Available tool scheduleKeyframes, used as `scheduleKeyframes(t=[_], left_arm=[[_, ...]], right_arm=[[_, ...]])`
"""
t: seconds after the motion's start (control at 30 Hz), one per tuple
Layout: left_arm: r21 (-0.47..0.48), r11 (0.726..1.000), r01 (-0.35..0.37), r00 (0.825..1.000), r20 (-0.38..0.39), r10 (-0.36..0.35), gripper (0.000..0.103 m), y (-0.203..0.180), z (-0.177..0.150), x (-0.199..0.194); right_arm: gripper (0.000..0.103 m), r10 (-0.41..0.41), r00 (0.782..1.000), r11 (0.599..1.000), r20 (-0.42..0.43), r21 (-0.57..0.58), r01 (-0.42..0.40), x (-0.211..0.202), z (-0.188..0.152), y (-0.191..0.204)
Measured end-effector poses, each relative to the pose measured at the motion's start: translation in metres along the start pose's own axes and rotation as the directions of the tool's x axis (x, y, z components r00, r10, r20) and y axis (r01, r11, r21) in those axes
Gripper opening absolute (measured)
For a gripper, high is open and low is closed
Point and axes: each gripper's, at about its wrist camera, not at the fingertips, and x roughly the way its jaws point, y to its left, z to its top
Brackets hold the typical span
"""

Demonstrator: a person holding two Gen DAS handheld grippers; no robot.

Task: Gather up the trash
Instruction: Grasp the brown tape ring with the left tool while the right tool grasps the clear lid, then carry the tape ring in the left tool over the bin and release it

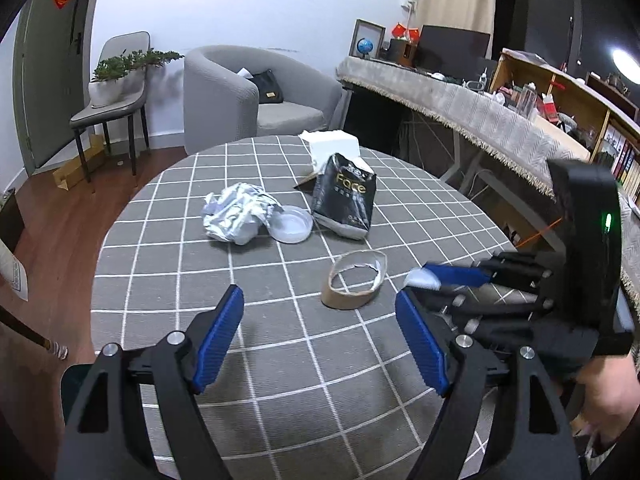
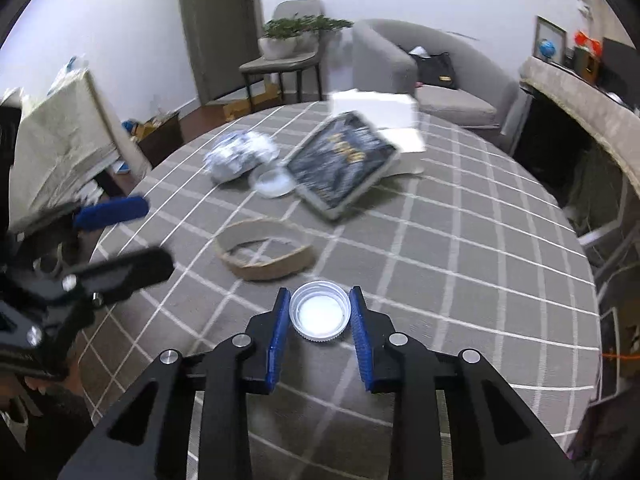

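Observation:
My right gripper (image 2: 320, 312) is shut on a small white bottle cap (image 2: 320, 316), held above the round checked table (image 2: 460, 264). In the left wrist view the right gripper (image 1: 420, 280) shows at the right with the white cap (image 1: 418, 280) between its blue pads. My left gripper (image 1: 320, 312) is open and empty over the table's near part. Trash lies on the table: a cardboard tape ring (image 1: 354, 280), a crumpled foil wad (image 1: 236, 216), a clear plastic lid (image 1: 290, 224), a black "Face" bag (image 1: 346, 200) and a white foam box (image 1: 334, 146).
A grey armchair (image 1: 240, 96) with a black handbag stands behind the table. A chair with a potted plant (image 1: 116, 76) is at the far left. A long cloth-covered desk (image 1: 460, 100) with shelves runs along the right. The floor is wooden.

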Motion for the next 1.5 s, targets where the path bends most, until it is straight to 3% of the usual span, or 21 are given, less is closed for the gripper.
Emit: scheduleKeyframes(t=[0.1,0.37,0.7,0.93,0.97,1.2,1.5], left_arm=[[0.007,1.000,-0.005,1.000,-0.009,0.005,0.083,-0.006,0.000,0.005],[0.141,0.988,-0.056,0.997,-0.052,0.064,0.083,-0.021,-0.002,0.030],[0.206,0.978,0.036,0.994,-0.110,-0.013,0.081,-0.029,0.015,0.053],[0.209,0.977,0.037,0.984,-0.180,0.001,0.055,-0.033,0.017,0.075],[0.204,0.978,0.035,0.984,-0.180,0.002,0.046,-0.032,0.017,0.075],[0.151,0.988,0.018,0.991,-0.131,0.002,0.046,-0.019,0.008,0.046],[0.083,0.995,-0.062,0.996,-0.061,0.067,0.046,0.009,-0.003,-0.007]], right_arm=[[0.030,0.010,0.999,0.997,0.033,0.082,-0.013,-0.009,0.004,-0.024],[0.030,0.035,0.997,0.979,0.069,0.200,-0.049,-0.011,0.008,-0.058],[0.030,0.036,0.996,0.965,0.082,0.255,-0.056,-0.010,0.005,-0.070],[0.030,0.035,0.995,0.962,0.091,0.266,-0.058,-0.012,0.004,-0.068],[0.030,0.037,0.995,0.962,0.090,0.266,-0.060,-0.011,0.004,-0.066],[0.030,0.052,0.993,0.966,0.109,0.247,-0.078,-0.010,0.005,-0.040],[0.030,0.087,0.989,0.979,0.119,0.173,-0.107,0.000,0.017,0.015]])
